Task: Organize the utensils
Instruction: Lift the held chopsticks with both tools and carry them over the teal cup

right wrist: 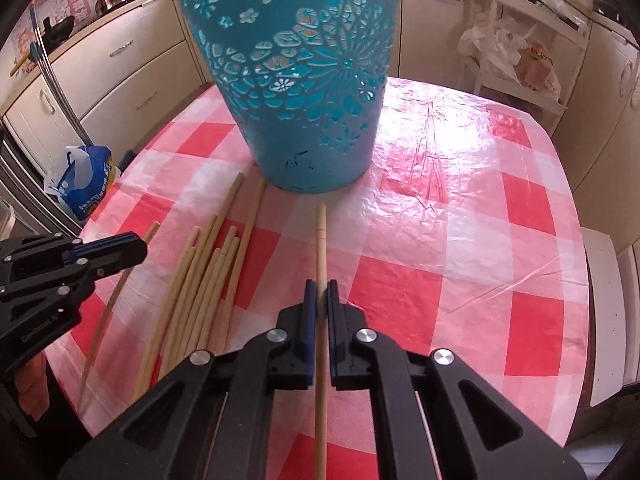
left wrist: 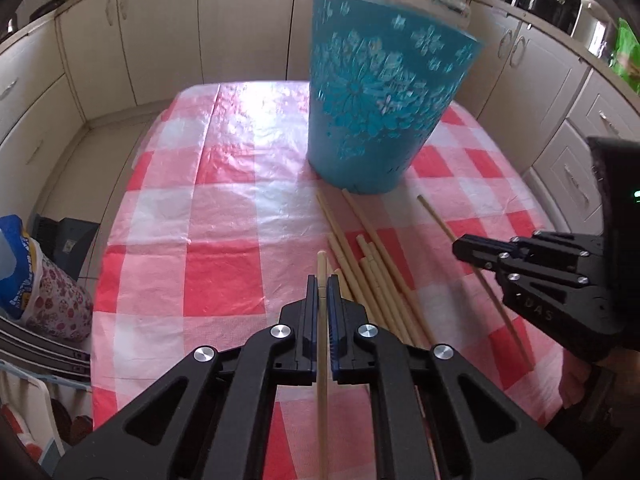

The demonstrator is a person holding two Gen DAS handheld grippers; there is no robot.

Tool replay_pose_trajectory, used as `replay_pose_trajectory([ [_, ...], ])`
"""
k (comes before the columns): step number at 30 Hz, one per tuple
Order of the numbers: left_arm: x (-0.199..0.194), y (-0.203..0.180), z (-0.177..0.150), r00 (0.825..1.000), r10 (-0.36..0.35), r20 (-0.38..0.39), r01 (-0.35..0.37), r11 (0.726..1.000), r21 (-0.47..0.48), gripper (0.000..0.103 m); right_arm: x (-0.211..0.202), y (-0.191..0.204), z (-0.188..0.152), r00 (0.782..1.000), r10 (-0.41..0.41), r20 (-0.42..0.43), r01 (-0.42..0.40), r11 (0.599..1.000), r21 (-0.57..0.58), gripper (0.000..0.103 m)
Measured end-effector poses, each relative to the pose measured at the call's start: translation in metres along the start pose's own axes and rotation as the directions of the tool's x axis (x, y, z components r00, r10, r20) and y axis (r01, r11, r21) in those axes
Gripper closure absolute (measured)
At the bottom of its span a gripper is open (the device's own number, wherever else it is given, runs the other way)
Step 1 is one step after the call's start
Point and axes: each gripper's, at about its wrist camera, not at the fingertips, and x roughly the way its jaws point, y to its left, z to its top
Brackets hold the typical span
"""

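Note:
A blue cut-out flower basket [left wrist: 376, 92] stands on the red-and-white checked table; it also shows in the right wrist view [right wrist: 304, 80]. Several wooden chopsticks [left wrist: 372, 276] lie in a loose pile in front of it, also in the right wrist view [right wrist: 208, 280]. My left gripper [left wrist: 322, 280] is shut on one chopstick [left wrist: 321, 264], held above the cloth. My right gripper [right wrist: 320, 286] is shut on another chopstick [right wrist: 320, 236] that points at the basket. The right gripper shows in the left wrist view [left wrist: 472, 249], the left gripper in the right wrist view [right wrist: 132, 249].
The checked tablecloth [left wrist: 224, 208] covers an oval table with cream kitchen cabinets [left wrist: 160, 40] around it. A blue-and-white bag [right wrist: 86, 184] sits on the floor at the left. A white rack with plastic bags [right wrist: 516, 52] stands behind the table.

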Motion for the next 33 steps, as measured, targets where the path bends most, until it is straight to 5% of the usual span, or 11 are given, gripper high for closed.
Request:
replay_pose_trajectory([
  [3,-0.038,-0.006,0.008,0.989,-0.045,0.140,0.044,0.999,0.010,0.098,-0.004,-0.010,0.000,0.999,0.041,0.005,-0.041,0.997,0.067,0.097],
  [5,-0.066,-0.013,0.018,0.965,-0.076,0.251,0.071,0.997,0.029,0.098,-0.007,-0.016,0.000,0.998,0.066,0.012,-0.067,0.992,0.110,0.097],
  [10,-0.115,-0.035,0.064,0.858,-0.140,0.494,0.121,0.990,0.071,0.098,-0.019,-0.027,0.000,0.994,0.099,0.045,-0.105,0.980,0.171,0.097],
  [13,-0.126,-0.046,0.095,0.802,-0.146,0.580,0.120,0.989,0.084,0.098,-0.023,-0.031,-0.001,0.993,0.104,0.059,-0.113,0.976,0.184,0.097],
  [16,-0.131,-0.055,0.126,0.724,-0.149,0.674,0.118,0.989,0.091,0.098,-0.025,-0.034,-0.001,0.992,0.109,0.067,-0.120,0.974,0.192,0.097],
  [19,-0.126,-0.054,0.153,0.679,-0.123,0.723,0.119,0.991,0.057,0.098,-0.023,-0.035,0.000,0.991,0.117,0.068,-0.128,0.972,0.197,0.097],
  [25,-0.108,-0.045,0.184,0.626,-0.041,0.778,0.106,0.994,-0.033,0.098,-0.025,-0.037,0.001,0.989,0.124,0.082,-0.139,0.968,0.209,0.097],
  [28,-0.093,-0.037,0.191,0.616,0.005,0.788,0.088,0.993,-0.075,0.098,-0.026,-0.036,0.002,0.988,0.130,0.089,-0.146,0.966,0.214,0.097],
  [33,-0.070,-0.027,0.192,0.627,0.046,0.778,0.072,0.991,-0.117,0.098,-0.026,-0.037,0.003,0.988,0.129,0.089,-0.146,0.965,0.217,0.097],
])
